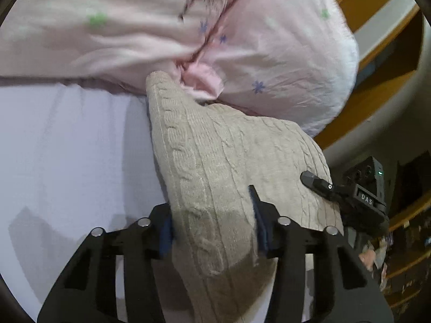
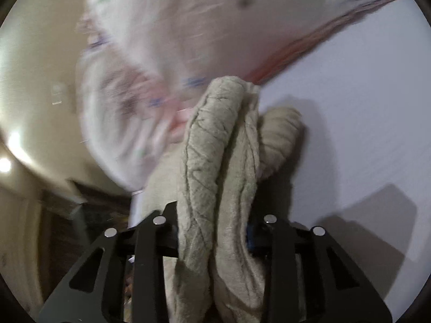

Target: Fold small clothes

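A beige cable-knit sweater (image 1: pixel 215 161) lies folded on the pale lilac bed sheet (image 1: pixel 67 161), its far end touching a pink pillow (image 1: pixel 242 40). My left gripper (image 1: pixel 212 215) is shut on the sweater's near edge, with knit bunched between its blue pads. The right gripper (image 1: pixel 317 184) shows in the left wrist view at the sweater's right edge. In the right wrist view my right gripper (image 2: pixel 215 223) is shut on thick folds of the sweater (image 2: pixel 221 148), which fill the gap between its fingers and hang over the sheet (image 2: pixel 350 107).
The pink pillow with small flower prints (image 2: pixel 161 40) lies at the head of the bed. A wooden bed frame and shelves (image 1: pixel 377 62) stand to the right. The right wrist view is blurred by motion.
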Motion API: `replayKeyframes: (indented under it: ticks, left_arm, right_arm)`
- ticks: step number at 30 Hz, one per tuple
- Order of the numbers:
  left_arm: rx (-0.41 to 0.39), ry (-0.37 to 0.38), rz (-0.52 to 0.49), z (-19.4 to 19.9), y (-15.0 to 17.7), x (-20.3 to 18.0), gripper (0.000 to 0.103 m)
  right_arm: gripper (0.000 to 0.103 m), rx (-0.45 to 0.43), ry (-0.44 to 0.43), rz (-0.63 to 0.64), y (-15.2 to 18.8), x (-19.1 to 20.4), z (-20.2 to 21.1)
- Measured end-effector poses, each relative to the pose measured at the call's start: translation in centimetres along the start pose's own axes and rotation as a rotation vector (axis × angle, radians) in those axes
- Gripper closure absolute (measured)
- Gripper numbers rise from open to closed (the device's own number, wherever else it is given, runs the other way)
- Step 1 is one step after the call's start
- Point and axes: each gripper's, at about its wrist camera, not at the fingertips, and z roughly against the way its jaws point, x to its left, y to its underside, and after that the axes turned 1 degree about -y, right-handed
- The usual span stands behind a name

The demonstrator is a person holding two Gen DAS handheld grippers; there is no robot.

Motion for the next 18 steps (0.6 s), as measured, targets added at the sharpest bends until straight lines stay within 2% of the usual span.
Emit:
replayKeyframes:
  ticks: [3, 4, 5, 6, 7, 8, 10, 12, 13, 14, 16, 18]
  left_arm:
    - [-0.077, -0.076, -0.096, 4.6, 0.6, 1.0, 0.053]
    - [-0.086, -0.122, -0.105, 5.6, 0.6, 1.9, 0.049]
    - [-0.082, -0.176, -0.097, 6.1, 0.6, 3.0, 0.047]
    - [-0.081, -0.211, -0.082, 6.2, 0.6, 3.6, 0.047]
    - [-0.089, -0.261, -0.061, 6.5, 0.9, 4.3, 0.047]
    - [-0.121, -0.303, -0.054, 7.3, 1.3, 4.7, 0.047]
    - [-0.177, -0.319, -0.075, 9.4, 2.4, 4.5, 0.042]
    - [-0.21, -0.365, -0.107, 11.0, 4.0, 3.9, 0.022]
    - [-0.221, -0.403, -0.126, 11.8, 5.1, 3.6, 0.007]
    - [-0.222, -0.437, -0.135, 12.1, 6.1, 3.4, 0.002]
    - [-0.206, -0.513, -0.156, 12.1, 8.3, 2.7, 0.001]
    - [-0.172, -0.565, -0.166, 11.8, 10.1, 2.5, 0.001]
  right_arm:
    - [0.072, 0.074, -0.068, 0.067, 1.2, 2.8, -2.3]
    - [0.072, 0.095, -0.062, 0.093, 1.4, 3.5, -3.3]
    - [0.069, 0.113, -0.001, 0.136, 1.7, 4.3, -4.8]
    - [0.065, 0.113, 0.1, 0.177, 1.8, 4.7, -5.8]
    - [0.06, 0.095, 0.239, 0.227, 2.0, 5.1, -6.6]
    - [0.043, 0.037, 0.388, 0.284, 2.4, 5.6, -6.6]
    - [0.036, -0.086, 0.551, 0.354, 3.1, 6.9, -4.9]
    - [0.027, -0.229, 0.718, 0.434, 4.5, 8.9, -2.2]
    - [0.019, -0.301, 0.809, 0.469, 5.6, 9.9, -0.6]
    - [0.002, -0.319, 0.814, 0.486, 6.2, 9.9, 0.9]
    - [0.002, -0.313, 0.736, 0.501, 7.8, 10.1, 3.1]
    - [0.002, -0.245, 0.66, 0.47, 9.8, 9.5, 4.4]
